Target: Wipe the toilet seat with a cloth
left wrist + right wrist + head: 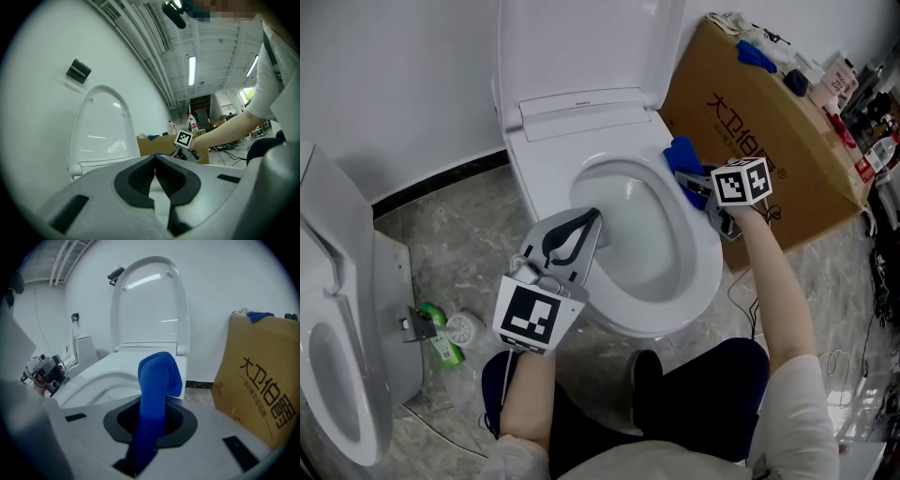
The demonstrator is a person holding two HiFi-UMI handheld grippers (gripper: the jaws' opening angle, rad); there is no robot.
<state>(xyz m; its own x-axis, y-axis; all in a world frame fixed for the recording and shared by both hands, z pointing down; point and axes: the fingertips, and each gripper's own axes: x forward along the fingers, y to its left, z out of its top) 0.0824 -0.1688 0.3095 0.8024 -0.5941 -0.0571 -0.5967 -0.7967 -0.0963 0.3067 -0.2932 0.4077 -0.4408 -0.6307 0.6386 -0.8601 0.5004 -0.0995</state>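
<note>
**Item 1. Toilet seat** (701,258): white ring, lying down on the bowl. The lid (581,37) stands upright behind it, at 12 o'clock from the bowl's centre in the head view.

**Item 2. Cloth** (680,153): blue and folded, resting on the seat's rim at about 1 o'clock from the bowl's centre. In the right gripper view the cloth (157,380) rises from between the jaws as a thick band, and its free end droops forward toward the seat.

**Item 3. Right gripper** (690,182): claw clamped on the cloth, with its marker cube at 3 o'clock from the cloth. A bare forearm and white sleeve run back from it toward 5 o'clock.

**Item 4. Left gripper** (592,219): claw closed and holding nothing. In the left gripper view the left gripper (154,160) shows its dark pads meeting at the tips. The tips sit at the seat's inner edge, at roughly 9 o'clock from the bowl's centre. Whether they touch the seat cannot be told.

**Item 5. Cardboard box** (769,141): brown with printed characters, just beside the toilet at 2 o'clock. Small blue and assorted articles lie on top of it.

**Item 6. Second toilet** (333,366): white, at 8 o'clock in the head view, well apart from the first.

**Item 7. Green object** (441,343): lies on the grey stone floor (459,234), between the two toilets. Its kind cannot be made out.
</note>
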